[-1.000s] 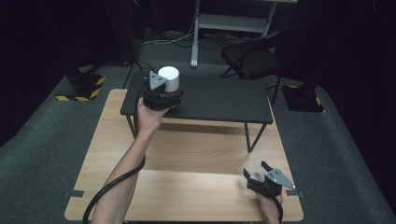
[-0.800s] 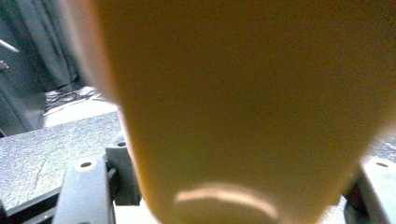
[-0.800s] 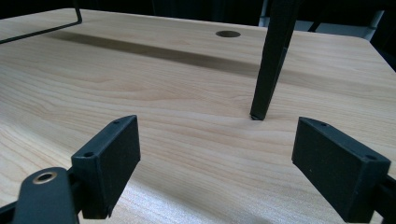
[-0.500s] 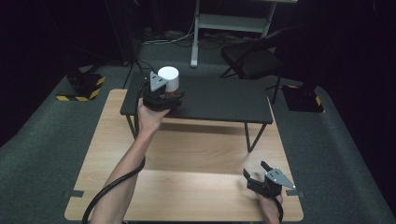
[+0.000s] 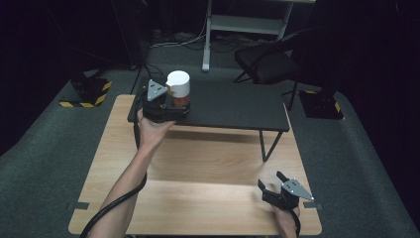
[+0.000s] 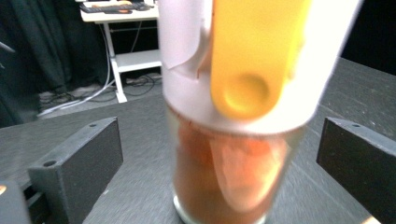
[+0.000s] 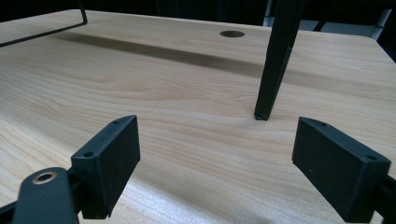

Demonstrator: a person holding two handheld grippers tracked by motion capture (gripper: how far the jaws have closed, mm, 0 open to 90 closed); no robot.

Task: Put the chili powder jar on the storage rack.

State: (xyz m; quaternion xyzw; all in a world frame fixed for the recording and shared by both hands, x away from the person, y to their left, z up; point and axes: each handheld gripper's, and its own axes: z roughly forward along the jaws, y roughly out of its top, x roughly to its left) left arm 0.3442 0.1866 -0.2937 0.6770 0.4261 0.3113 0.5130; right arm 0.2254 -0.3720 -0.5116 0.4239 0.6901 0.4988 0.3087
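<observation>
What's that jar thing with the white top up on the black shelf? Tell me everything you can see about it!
The jar is a clear, glass-looking container standing upright on the black shelf, near its left end. Its lower part holds something orange-red. A tall white cap covers the top, with a yellow spoon-shaped piece on its side. The left gripper has its jaws open, one on each side of the jar, with gaps between them, not squeezing it. The picture is a bit blurry, so any writing can't be read.

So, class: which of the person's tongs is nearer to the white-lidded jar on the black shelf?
Left. The left tongs sit at the jar, open jaws on either side of it. The right tongs are far off, over the wooden table's near right corner.
</observation>
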